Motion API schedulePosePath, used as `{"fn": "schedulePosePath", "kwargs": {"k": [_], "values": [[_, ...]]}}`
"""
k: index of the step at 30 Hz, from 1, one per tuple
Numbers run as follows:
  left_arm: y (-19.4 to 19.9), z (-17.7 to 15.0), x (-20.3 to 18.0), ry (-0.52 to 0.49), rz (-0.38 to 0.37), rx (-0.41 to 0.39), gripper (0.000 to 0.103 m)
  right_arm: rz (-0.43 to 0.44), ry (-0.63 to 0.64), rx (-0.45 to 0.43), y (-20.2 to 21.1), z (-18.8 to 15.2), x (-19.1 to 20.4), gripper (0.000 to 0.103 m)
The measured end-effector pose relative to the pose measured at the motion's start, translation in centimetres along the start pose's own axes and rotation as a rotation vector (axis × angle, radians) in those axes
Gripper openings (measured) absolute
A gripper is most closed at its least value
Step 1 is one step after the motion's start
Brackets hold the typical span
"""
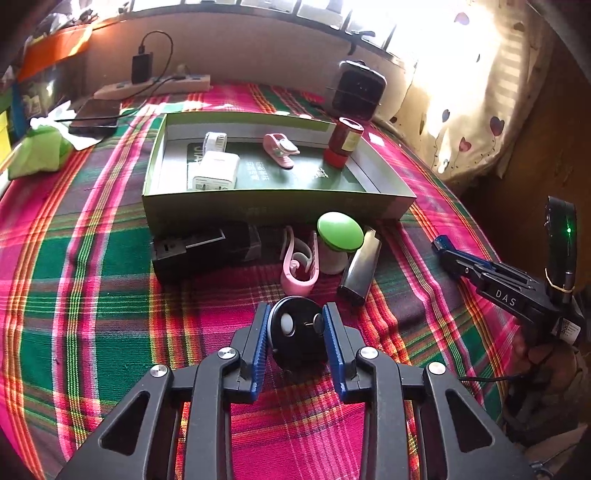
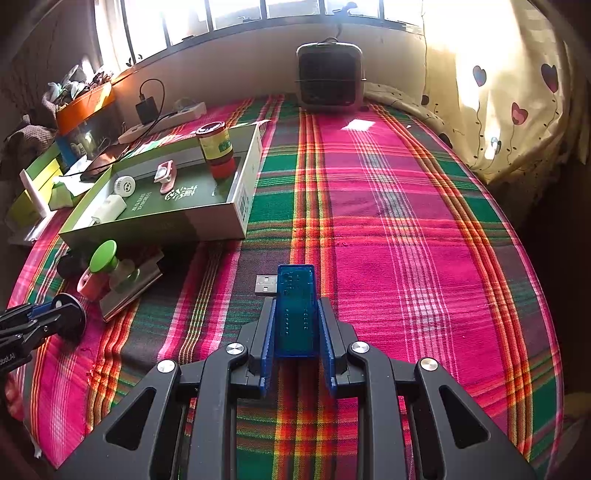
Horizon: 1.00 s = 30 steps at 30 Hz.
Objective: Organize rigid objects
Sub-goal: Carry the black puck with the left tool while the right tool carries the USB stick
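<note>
Bright plaid cloth (image 1: 110, 258) under a sunny window, round black disc (image 1: 297, 328) with white button clamped between the left gripper (image 1: 297, 325) pads, translucent blue USB stick (image 2: 297, 314) pinched by the right gripper (image 2: 297, 332), plug pointing left beyond the fingertips

Surface covered by plaid cloth (image 2: 388, 206) in pink, green and orange. Barred window (image 2: 258, 14) along the far wall, strong daylight entering; a bright patch falls on the cloth. Cream curtain (image 2: 509, 92) with heart print hangs at right.
</note>
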State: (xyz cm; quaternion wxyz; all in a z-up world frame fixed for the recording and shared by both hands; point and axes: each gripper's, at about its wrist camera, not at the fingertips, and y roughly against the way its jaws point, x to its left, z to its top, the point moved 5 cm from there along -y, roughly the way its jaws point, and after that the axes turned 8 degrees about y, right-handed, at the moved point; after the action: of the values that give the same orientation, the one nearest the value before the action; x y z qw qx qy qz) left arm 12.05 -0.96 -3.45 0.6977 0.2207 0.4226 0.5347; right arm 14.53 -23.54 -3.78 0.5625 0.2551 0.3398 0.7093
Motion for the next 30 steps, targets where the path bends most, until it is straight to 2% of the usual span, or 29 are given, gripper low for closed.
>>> {"fn": "schedulePosePath", "kwargs": {"k": [15,30], "values": [[0.3,0.0,-0.1,0.004,-0.003,-0.003,0.027,-0.008,0.005,0.001,0.0,0.0,0.1,0.023],[2.4,1.5,-1.0,-0.025,-0.012,-0.058,0.027,0.034,0.025,-0.048,1.3,0.9,1.0,0.023]]}}
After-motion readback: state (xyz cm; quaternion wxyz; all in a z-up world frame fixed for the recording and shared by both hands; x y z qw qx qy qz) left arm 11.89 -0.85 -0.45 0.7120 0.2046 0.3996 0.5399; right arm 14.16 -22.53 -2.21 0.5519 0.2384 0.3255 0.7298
